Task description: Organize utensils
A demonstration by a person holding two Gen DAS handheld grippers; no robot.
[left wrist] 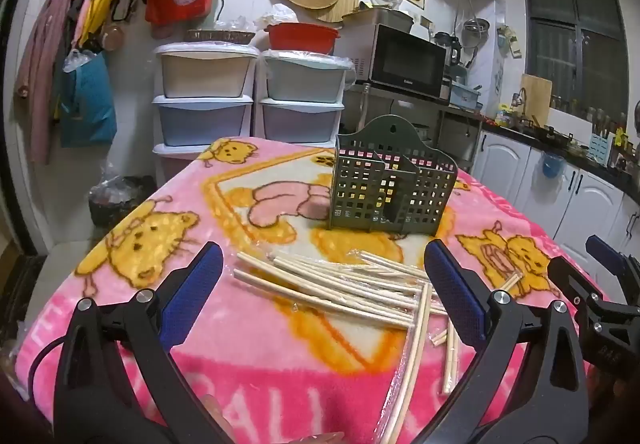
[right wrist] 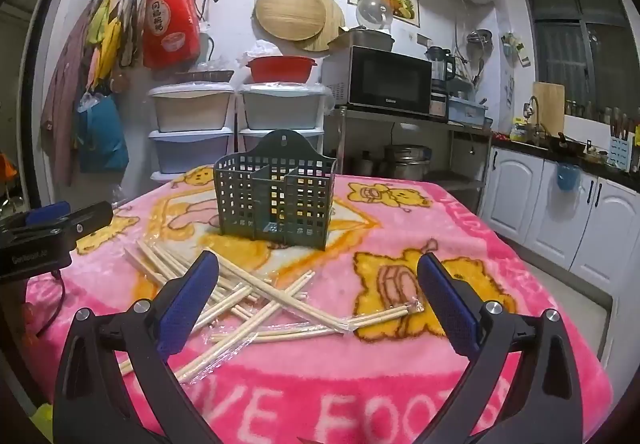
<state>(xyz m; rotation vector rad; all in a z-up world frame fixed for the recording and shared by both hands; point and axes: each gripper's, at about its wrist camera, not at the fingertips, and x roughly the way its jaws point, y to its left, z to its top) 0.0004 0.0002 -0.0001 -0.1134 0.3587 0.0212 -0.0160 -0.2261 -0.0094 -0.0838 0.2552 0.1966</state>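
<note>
While tongs hover: left tongs [left wrist: 323,278] and right tongs [right wrist: 318,286] both gape wide, empty.
Chopsticks [left wrist: 340,286]: lower centre, scattered on desk [left wrist: 256,356], mostly slanting upper-left to lower-right.
Basket [left wrist: 390,189]: upright, centre, beyond them.

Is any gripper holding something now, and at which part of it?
Nothing is held. Both the left gripper and the right gripper are open above the chopsticks.
</note>
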